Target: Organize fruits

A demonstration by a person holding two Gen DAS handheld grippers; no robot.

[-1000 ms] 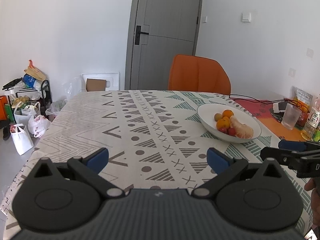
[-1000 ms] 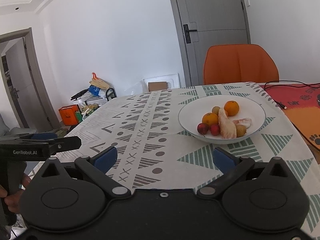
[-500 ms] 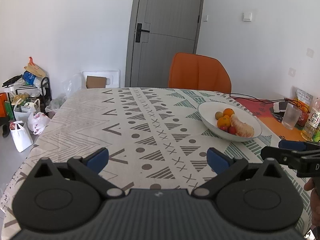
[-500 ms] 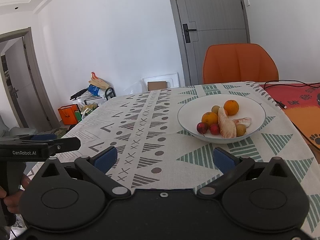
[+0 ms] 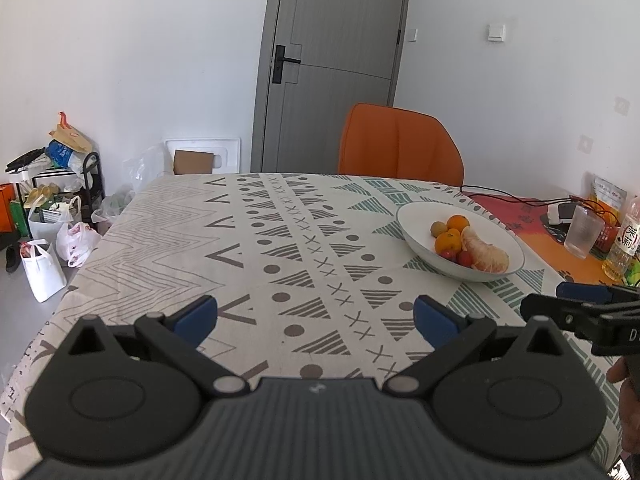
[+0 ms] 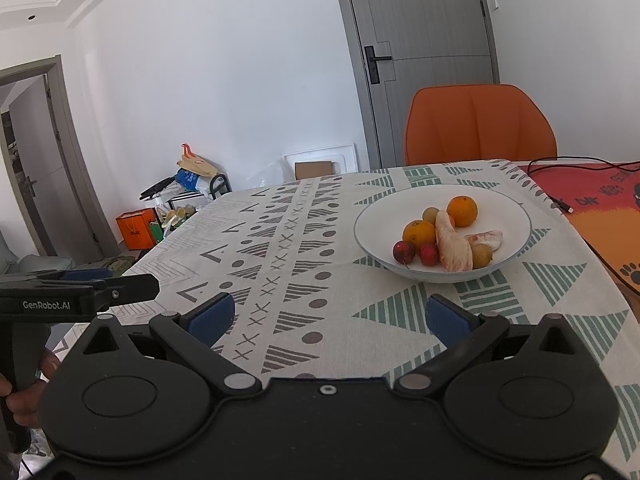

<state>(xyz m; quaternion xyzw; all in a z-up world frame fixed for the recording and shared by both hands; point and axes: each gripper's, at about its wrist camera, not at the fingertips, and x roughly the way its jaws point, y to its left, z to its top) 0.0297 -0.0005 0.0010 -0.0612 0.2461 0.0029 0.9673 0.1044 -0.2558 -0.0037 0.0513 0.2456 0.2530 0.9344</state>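
Note:
A white bowl [image 5: 416,220] [image 6: 368,220] sits on the patterned tablecloth [image 5: 280,256], holding two oranges [image 6: 462,211], peeled pomelo pieces [image 6: 452,246], small red fruits [image 6: 404,252] and small yellow-green fruits [image 6: 482,254]. My left gripper [image 5: 316,316] hovers open over the cloth near the front edge, well short of and left of the bowl, nothing between its blue pads. My right gripper [image 6: 330,316] is open too, empty, just short of the bowl. Each gripper shows at the edge of the other's view.
An orange chair [image 5: 400,146] stands at the table's far side before a grey door [image 5: 332,60]. A red mat [image 6: 592,196] with a cable, a plastic cup [image 5: 582,232] and a bottle [image 5: 624,244] lie on the right. Bags and a rack [image 5: 52,208] crowd the floor at left.
Both grippers have drawn back slightly from the table, so the bowl looks a little farther off. Both stay open and empty; the fruit has not moved.

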